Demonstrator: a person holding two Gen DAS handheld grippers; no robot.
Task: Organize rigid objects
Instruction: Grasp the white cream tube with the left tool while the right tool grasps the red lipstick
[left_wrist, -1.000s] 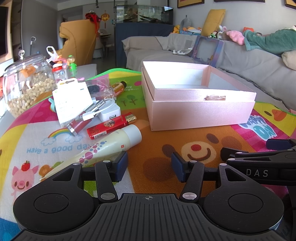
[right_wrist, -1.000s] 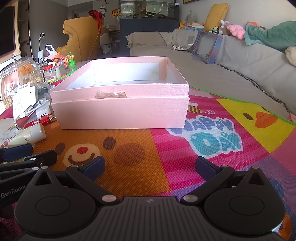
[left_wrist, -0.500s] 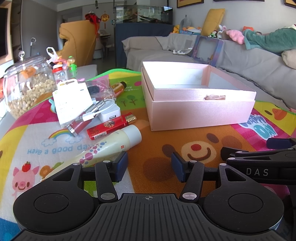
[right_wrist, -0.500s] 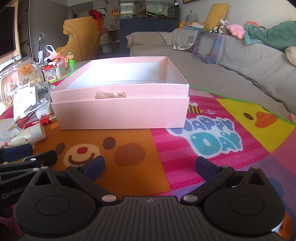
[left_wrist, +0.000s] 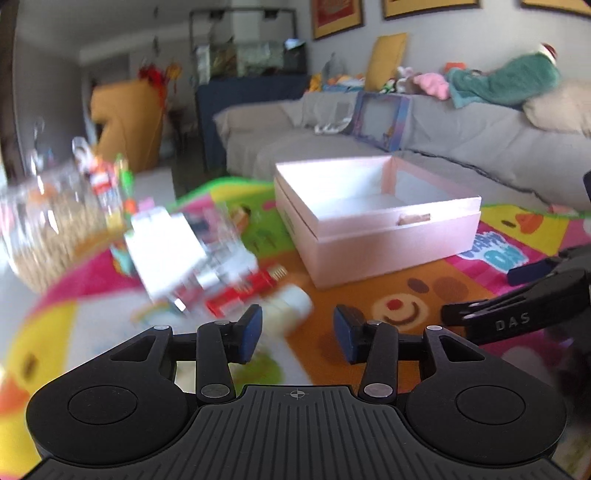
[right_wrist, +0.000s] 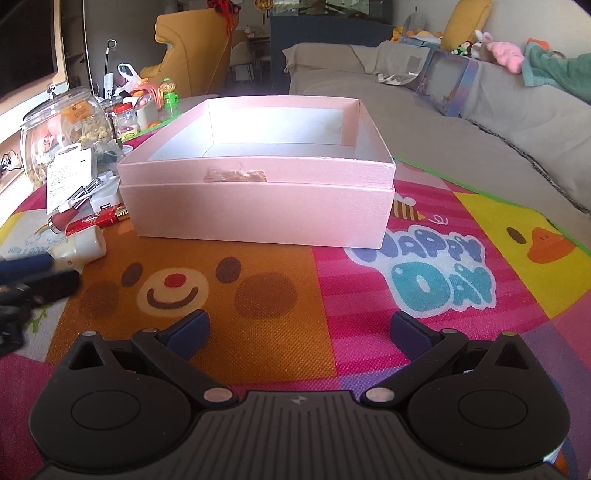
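An open, empty pink box (right_wrist: 258, 199) stands on the colourful play mat; it also shows in the left wrist view (left_wrist: 384, 236). Left of it lies a pile of small items: a cream tube (right_wrist: 79, 247), a red lighter (right_wrist: 98, 221), a white card (right_wrist: 68, 177) and a red pen-like item (right_wrist: 62, 218). In the left wrist view the pile is blurred, with the tube's cap (left_wrist: 291, 308) just ahead of my left gripper (left_wrist: 297, 332), which is open and empty. My right gripper (right_wrist: 297, 330) is open wide and empty, above the mat in front of the box.
A glass jar of snacks (right_wrist: 62, 129) and small bottles (right_wrist: 125, 120) stand at the back left. A grey sofa (right_wrist: 480, 122) runs behind and to the right of the mat. The right gripper's body (left_wrist: 517, 317) shows at the right of the left wrist view.
Both grippers have risen and tilted, so both views look down more. The left view is now blurred by motion and has shifted toward the pile. Both grippers stay open.
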